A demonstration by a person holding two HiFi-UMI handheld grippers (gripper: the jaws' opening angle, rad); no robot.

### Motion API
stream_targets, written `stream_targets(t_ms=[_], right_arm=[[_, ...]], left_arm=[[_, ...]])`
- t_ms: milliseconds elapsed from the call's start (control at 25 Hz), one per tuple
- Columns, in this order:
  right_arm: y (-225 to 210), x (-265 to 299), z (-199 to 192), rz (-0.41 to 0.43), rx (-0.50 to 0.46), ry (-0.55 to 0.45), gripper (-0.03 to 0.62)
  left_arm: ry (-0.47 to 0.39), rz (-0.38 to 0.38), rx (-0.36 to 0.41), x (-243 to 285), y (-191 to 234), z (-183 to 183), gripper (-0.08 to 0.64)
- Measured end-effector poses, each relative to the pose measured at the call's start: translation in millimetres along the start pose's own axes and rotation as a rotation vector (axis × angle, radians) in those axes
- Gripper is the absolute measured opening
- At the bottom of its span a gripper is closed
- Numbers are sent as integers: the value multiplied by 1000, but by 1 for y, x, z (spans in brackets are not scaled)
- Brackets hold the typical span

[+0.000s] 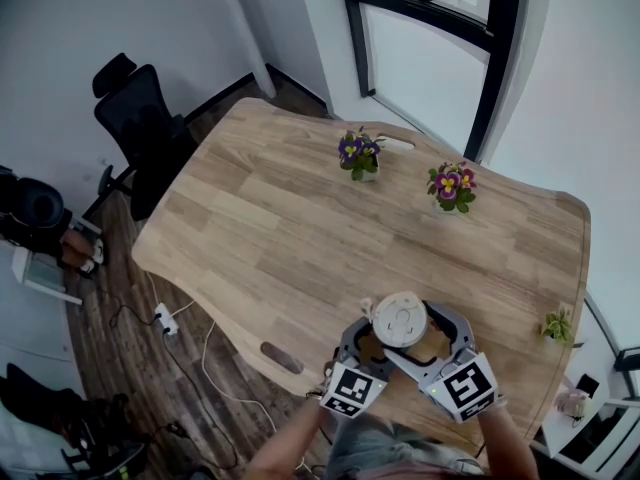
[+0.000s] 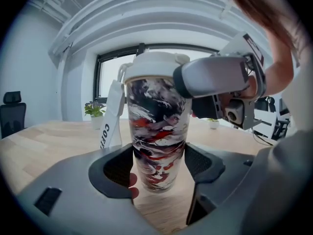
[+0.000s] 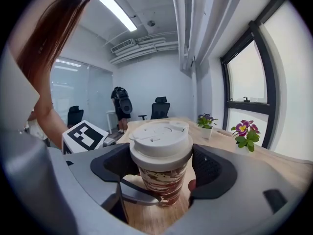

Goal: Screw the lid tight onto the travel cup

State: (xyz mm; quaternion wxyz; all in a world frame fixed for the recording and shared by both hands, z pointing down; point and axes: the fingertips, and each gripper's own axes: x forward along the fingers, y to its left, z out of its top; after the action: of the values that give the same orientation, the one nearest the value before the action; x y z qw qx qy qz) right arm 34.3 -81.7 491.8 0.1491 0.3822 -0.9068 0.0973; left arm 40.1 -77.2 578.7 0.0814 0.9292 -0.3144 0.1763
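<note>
Left gripper (image 2: 157, 168) clenched low on marbled black-white-red travel cup (image 2: 156, 126), which stands at 6 o'clock on light wooden table (image 1: 300, 218), close to its edge. Right gripper (image 3: 161, 168) seems clamped on round white plastic lid (image 3: 160, 138). Pin body, twist lid level. Purple potted flowers (image 1: 358, 155) at 12 o'clock, well apart.

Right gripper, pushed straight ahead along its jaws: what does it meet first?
The white lid of the travel cup. It sits between the jaws of the right gripper, which look closed on it. Nothing nearer shows.
</note>
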Motion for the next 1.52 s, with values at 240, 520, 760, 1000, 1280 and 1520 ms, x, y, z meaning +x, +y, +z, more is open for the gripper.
stream_targets(t_ms=[240, 520, 760, 1000, 1280, 1520], right_arm=[[1, 0, 1, -81, 54, -39, 385], [2, 2, 1, -153, 74, -49, 383], [5, 6, -7, -95, 30, -18, 385], [6, 2, -3, 9, -26, -9, 385], [4, -1, -1, 57, -22, 8, 385], [3, -3, -1, -30, 0, -36, 385]], left_arm=[[-20, 102, -33, -2, 3, 0, 319], [-29, 230, -49, -5, 5, 0, 318], [-27, 182, -37, -6, 3, -2, 316], [-9, 16, 27, -6, -4, -2, 314], [23, -46, 68, -5, -6, -3, 311], [28, 22, 48, -6, -7, -3, 310]])
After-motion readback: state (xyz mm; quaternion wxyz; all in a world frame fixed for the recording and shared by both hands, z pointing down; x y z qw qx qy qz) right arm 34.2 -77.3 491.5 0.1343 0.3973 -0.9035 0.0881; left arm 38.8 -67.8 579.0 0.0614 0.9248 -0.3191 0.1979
